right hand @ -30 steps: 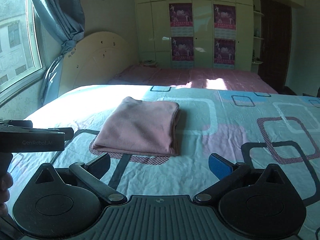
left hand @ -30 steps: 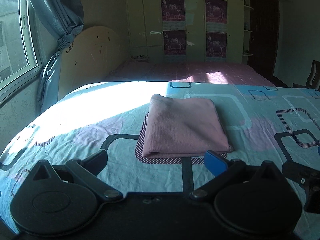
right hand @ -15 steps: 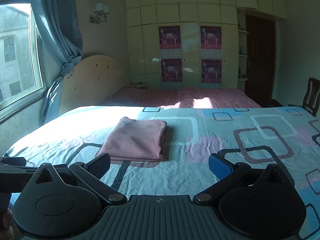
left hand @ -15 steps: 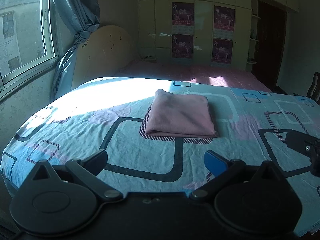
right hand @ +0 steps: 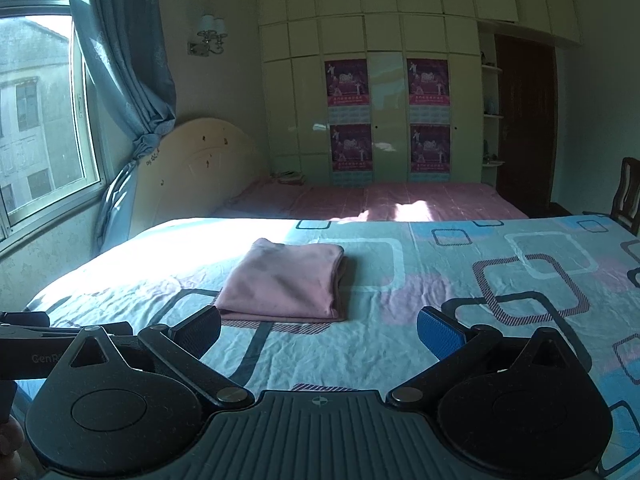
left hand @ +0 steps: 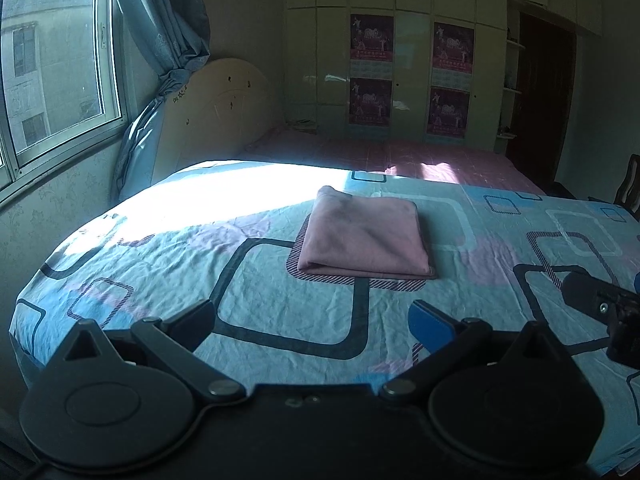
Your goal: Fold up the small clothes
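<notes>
A folded pink garment (left hand: 364, 238) lay squared on the patterned bed (left hand: 280, 320). The left gripper (left hand: 314, 318) and right gripper (right hand: 320, 326) hovered apart and empty, well short, probably because folding looked finished.

Both black grippers carry round pivot discs, silver screws and one blue pad (right hand: 440, 336).

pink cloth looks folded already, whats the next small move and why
Probably none on the cloth: keep both grippers back. The pink cloth lies as a neat folded rectangle on the bedsheet, and the left gripper and right gripper are both open, empty and short of it.
</notes>
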`<move>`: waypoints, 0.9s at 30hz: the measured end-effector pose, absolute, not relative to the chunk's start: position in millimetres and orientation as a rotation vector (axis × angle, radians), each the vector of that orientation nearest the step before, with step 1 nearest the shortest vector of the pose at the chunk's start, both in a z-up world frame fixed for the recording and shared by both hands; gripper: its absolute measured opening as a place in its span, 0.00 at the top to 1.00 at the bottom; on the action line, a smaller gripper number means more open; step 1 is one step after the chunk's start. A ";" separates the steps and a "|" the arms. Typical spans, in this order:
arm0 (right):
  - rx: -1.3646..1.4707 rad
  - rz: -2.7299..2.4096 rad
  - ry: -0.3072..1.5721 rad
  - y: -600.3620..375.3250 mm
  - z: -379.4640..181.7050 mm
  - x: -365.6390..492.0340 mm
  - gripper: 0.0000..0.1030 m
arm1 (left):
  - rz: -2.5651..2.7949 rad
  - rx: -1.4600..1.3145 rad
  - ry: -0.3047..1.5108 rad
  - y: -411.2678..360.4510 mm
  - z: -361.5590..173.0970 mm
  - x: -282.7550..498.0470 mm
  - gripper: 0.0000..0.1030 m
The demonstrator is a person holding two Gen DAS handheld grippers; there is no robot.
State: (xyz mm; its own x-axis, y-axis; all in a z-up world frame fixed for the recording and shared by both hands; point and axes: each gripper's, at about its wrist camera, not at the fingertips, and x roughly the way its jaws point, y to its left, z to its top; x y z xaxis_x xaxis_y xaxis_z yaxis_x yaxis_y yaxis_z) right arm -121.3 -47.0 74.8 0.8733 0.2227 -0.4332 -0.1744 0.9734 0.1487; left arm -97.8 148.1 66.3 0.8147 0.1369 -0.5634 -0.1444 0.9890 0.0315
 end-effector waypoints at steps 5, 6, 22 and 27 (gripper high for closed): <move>0.101 0.206 0.464 -45.2 74.9 -122.8 0.00 | 0.149 -0.009 0.595 148.8 66.8 -98.7 0.00; 0.100 0.205 0.464 -44.9 74.8 -122.5 0.00 | 0.150 -0.005 0.593 148.2 67.1 -99.3 0.00; 0.097 0.197 0.470 -42.9 73.3 -122.8 0.00 | 0.147 -0.004 0.597 152.3 67.8 -98.7 0.00; 0.098 0.199 0.473 -40.9 72.9 -121.7 0.00 | 0.145 -0.007 0.596 154.0 68.5 -98.6 0.00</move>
State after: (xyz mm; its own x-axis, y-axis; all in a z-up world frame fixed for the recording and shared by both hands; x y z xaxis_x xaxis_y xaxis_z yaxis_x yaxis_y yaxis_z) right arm -121.7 -40.9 72.9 0.8712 0.2125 -0.4426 -0.1671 0.9760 0.1397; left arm -98.6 154.0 68.5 0.8179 0.1346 -0.5594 -0.1384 0.9897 0.0358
